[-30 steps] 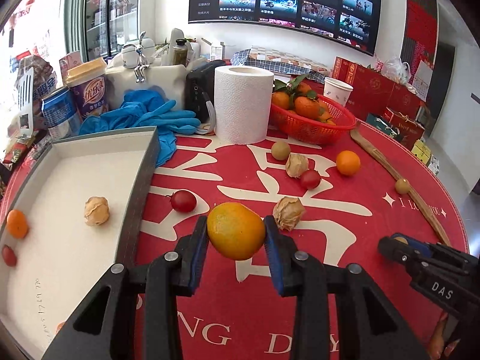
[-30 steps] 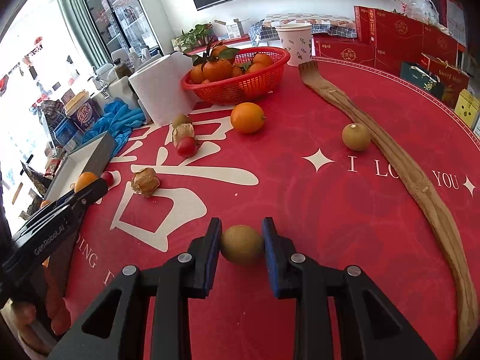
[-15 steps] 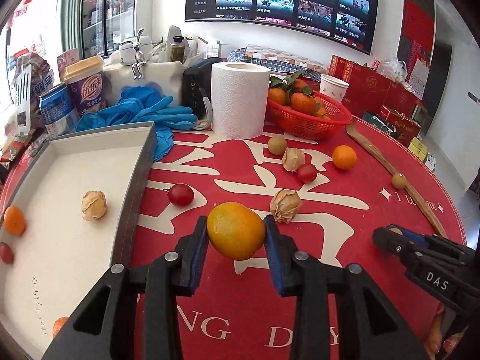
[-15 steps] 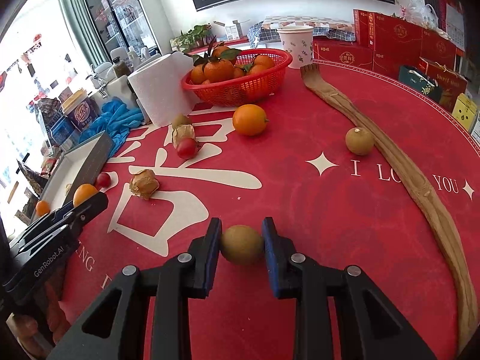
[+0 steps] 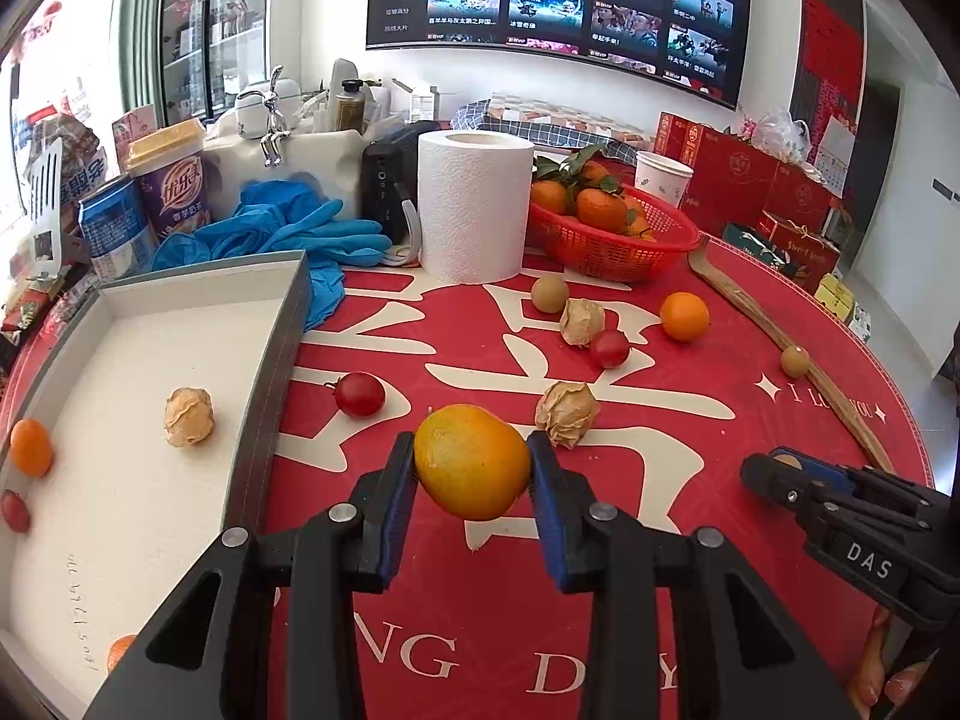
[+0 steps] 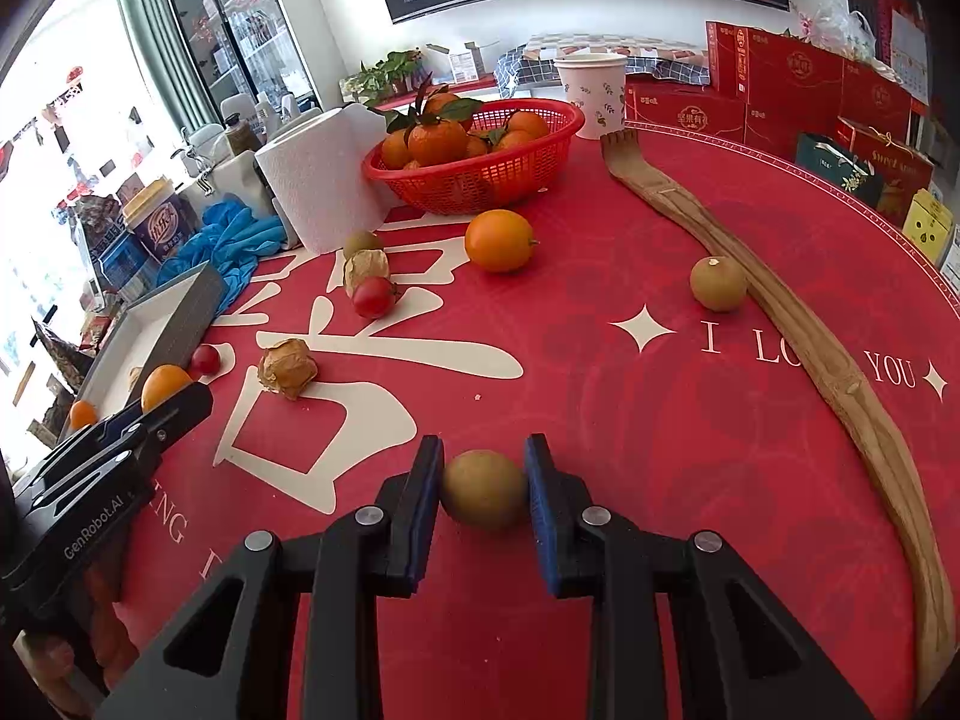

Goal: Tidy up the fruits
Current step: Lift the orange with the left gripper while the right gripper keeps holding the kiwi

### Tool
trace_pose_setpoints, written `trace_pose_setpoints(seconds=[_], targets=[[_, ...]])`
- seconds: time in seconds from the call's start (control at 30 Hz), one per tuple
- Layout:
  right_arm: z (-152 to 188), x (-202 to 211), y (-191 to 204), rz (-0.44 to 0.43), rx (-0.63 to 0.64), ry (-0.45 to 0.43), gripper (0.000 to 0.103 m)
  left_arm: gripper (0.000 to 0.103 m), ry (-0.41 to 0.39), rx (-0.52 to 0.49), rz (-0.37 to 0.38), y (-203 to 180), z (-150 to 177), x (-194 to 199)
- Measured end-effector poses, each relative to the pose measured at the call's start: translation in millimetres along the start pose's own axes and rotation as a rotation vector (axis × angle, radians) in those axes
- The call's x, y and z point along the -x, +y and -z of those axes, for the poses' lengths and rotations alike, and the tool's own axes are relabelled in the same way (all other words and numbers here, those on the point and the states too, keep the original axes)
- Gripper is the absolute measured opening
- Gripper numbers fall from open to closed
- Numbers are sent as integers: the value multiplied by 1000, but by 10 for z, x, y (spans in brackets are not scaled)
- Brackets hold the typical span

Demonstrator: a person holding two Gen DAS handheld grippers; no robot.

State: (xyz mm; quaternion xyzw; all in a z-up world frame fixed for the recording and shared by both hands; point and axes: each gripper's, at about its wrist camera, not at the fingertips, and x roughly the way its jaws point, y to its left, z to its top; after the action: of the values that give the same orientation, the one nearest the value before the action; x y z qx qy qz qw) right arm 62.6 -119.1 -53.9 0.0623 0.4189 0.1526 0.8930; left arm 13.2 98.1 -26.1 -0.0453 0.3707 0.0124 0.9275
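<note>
tray wall (image 5: 273,360) left; husked fruit (image 5: 567,413), tomato (image 5: 360,394) ahead

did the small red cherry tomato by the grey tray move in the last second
No. The small red cherry tomato lies just right of the grey tray's wall, as before.

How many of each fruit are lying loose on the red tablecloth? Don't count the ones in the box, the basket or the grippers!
Small red tomatoes: 2
Papery husk fruits: 2
Round brown fruits: 2
Oranges: 1
Total: 7
</note>
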Motion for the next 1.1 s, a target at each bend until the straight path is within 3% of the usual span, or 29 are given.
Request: trace_pose_setpoints(seconds=[0.4,0.87,1.1], targets=[[8,-7,61,42,40,0,29,40,-2,-2,-1,-7,1,2],[0,3,-53,-39,-45,-12,29,40,-57,-38,-4,-74,33,136],[3,10,-111,-68,-86,-23,29,40,-93,-19,46,-30,-29,339]])
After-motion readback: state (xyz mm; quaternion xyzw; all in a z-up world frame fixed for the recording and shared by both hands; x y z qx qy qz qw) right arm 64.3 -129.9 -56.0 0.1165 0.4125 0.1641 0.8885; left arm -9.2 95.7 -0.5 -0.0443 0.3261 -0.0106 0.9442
